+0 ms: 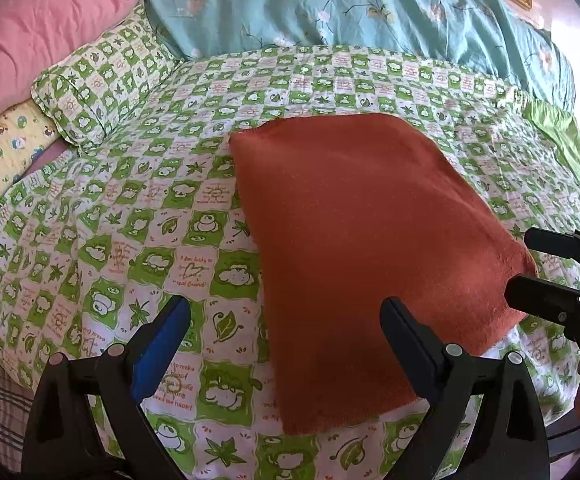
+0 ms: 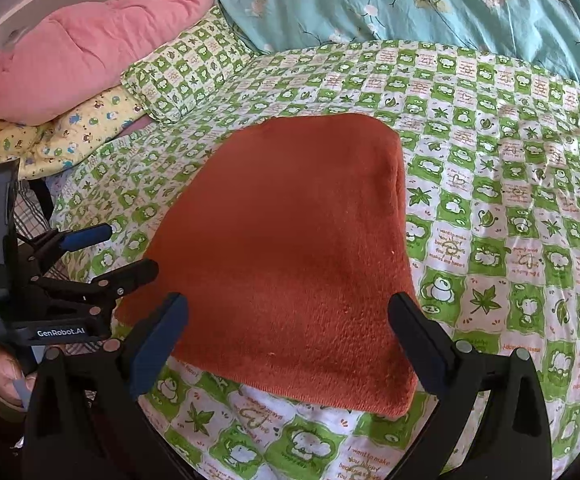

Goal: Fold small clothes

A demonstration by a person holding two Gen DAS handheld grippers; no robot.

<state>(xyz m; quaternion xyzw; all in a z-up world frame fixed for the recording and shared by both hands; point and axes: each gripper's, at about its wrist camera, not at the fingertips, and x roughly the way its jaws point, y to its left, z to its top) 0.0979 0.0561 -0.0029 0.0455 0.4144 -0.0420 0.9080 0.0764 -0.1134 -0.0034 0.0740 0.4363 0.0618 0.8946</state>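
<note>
Our left gripper (image 1: 285, 344) has its jaws spread wide and holds nothing; its right finger hangs over the near left part of the rust-red cloth (image 1: 370, 248), while its blue-padded left finger is over bare bedding. Our right gripper (image 2: 290, 344) is likewise wide open and empty, and the cloth's near edge runs between its two fingers, so the cloth lies straight ahead of these jaws. The cloth is folded flat (a thick, fuzzy knit, though we cannot tell what garment it is) on the green-and-white checked sheet (image 1: 149, 216). Its long axis runs away from the jaws toward the far side of the bed, leaning left in the left wrist view; a doubled edge shows along its right side in the right wrist view. Beyond the cloth lies a teal floral quilt (image 1: 350, 4); off to the far left of the jaws sit a matching checked pillow (image 1: 101, 80) and a pink quilt (image 1: 37, 36).
</note>
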